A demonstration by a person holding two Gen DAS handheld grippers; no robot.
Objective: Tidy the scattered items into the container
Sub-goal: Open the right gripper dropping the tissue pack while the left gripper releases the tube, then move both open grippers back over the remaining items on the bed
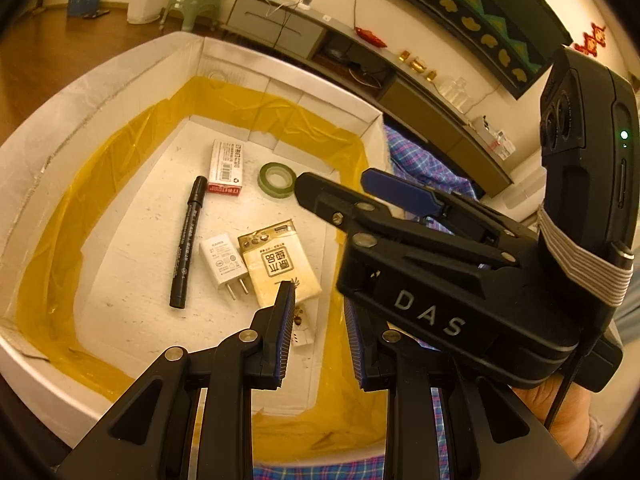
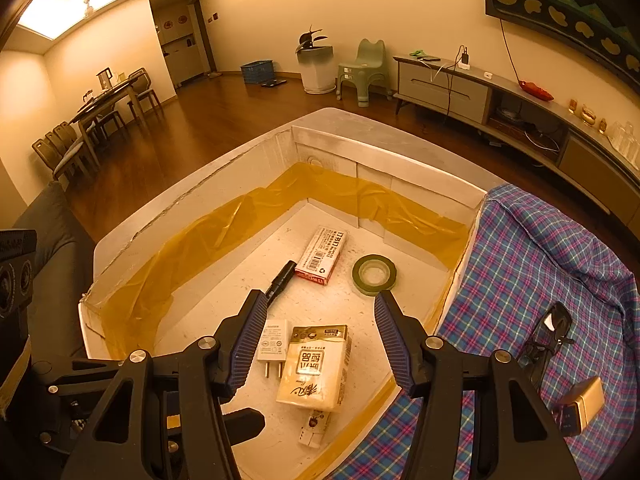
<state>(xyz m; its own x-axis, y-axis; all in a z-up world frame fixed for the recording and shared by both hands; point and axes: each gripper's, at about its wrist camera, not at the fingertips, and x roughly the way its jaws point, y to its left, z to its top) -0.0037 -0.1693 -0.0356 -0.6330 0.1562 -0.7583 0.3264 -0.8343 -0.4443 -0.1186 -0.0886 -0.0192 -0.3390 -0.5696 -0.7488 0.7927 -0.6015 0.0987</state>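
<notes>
White foam container point(image 2: 384, 136), yellow-taped inside; marker point(image 1: 187, 242), tape roll point(image 2: 374, 274) within.

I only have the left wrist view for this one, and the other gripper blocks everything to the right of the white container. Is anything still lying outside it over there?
Observer: Yes. The right wrist view shows a pair of black glasses on the plaid cloth, outside the white container.
Operator: Anything else on that cloth?
Observer: A small gold-coloured case lies nearer the camera than the glasses, also on the cloth.
Operator: Is the right gripper carrying something?
Observer: No. The right gripper has its fingers apart with nothing between them, above the tissue pack in the container.
</notes>
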